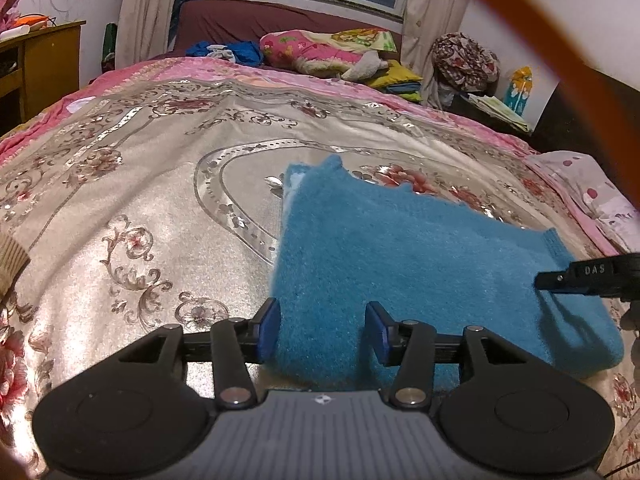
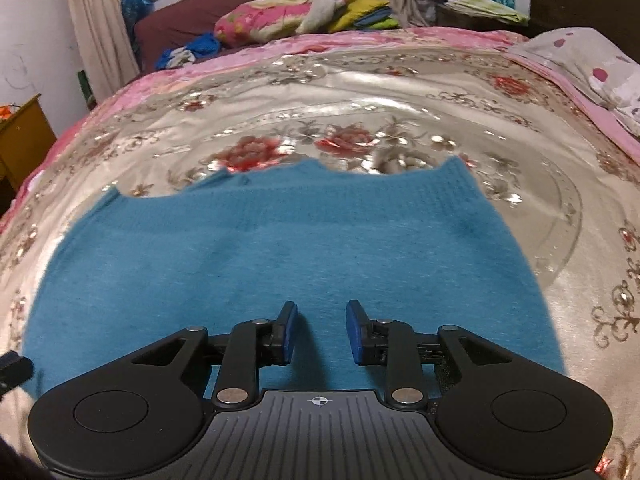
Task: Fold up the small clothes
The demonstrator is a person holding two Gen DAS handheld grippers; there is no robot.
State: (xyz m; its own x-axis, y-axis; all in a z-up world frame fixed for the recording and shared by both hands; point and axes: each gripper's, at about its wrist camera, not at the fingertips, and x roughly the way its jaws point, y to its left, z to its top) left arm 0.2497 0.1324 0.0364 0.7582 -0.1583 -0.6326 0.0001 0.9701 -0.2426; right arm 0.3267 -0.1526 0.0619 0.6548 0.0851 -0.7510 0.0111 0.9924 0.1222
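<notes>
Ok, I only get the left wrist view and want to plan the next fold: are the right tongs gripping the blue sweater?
Observer: No, the right tongs stand open above the blue sweater, nothing pinched.
Operator: Where over it?
Observer: Over its near half, about midway across.
Operator: Is the cloth ahead of them flat?
Observer: Yes, smooth up to the far edge, on the floral bedspread.
</notes>
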